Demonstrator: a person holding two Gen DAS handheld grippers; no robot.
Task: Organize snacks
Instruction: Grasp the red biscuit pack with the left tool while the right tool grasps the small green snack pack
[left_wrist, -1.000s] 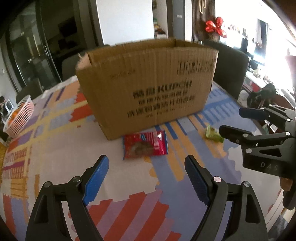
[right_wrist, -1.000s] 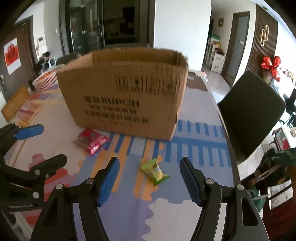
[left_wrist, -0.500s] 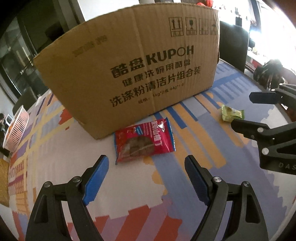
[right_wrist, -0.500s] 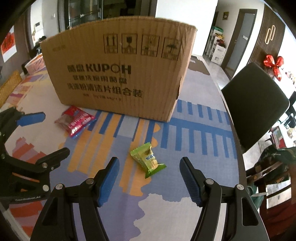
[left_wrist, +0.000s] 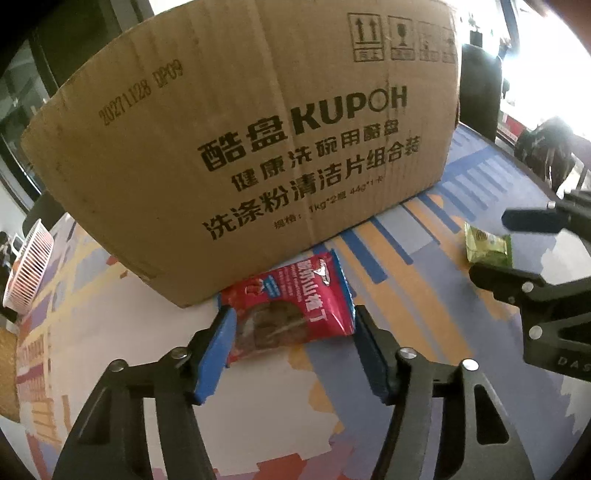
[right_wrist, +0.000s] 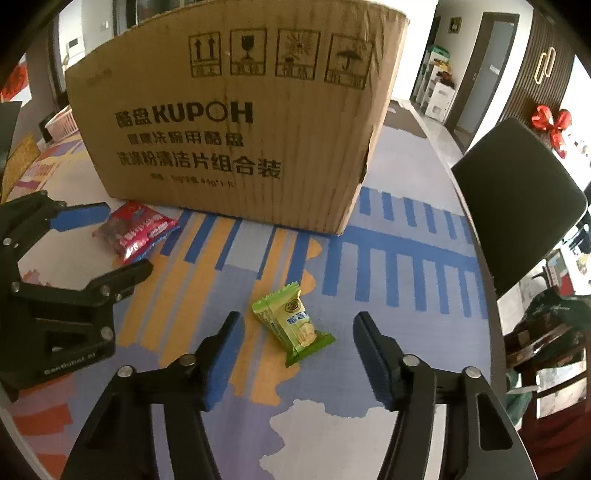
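A red snack packet (left_wrist: 295, 291) lies flat on the patterned tablecloth (left_wrist: 110, 332), tight against the front of a large cardboard box (left_wrist: 258, 147). My left gripper (left_wrist: 291, 321) straddles it with the jaws closing; the blue pads sit at the packet's two ends without visibly squeezing it. To the right, a small green snack packet (right_wrist: 295, 332) lies on the cloth between the jaws of my right gripper (right_wrist: 296, 318), which are also closing, with clear gaps on both sides. The right wrist view also takes in the red packet (right_wrist: 136, 230) and the box (right_wrist: 240, 129).
A pink slatted basket (left_wrist: 29, 273) stands at the table's far left. A black chair (right_wrist: 517, 199) is pushed up to the table's right edge, with a bag on another seat below it. The box blocks everything behind it.
Both grippers came down and forward toward the table. The red packet now lies between the left jaws and the green one between the right jaws. Both pairs of jaws have narrowed.
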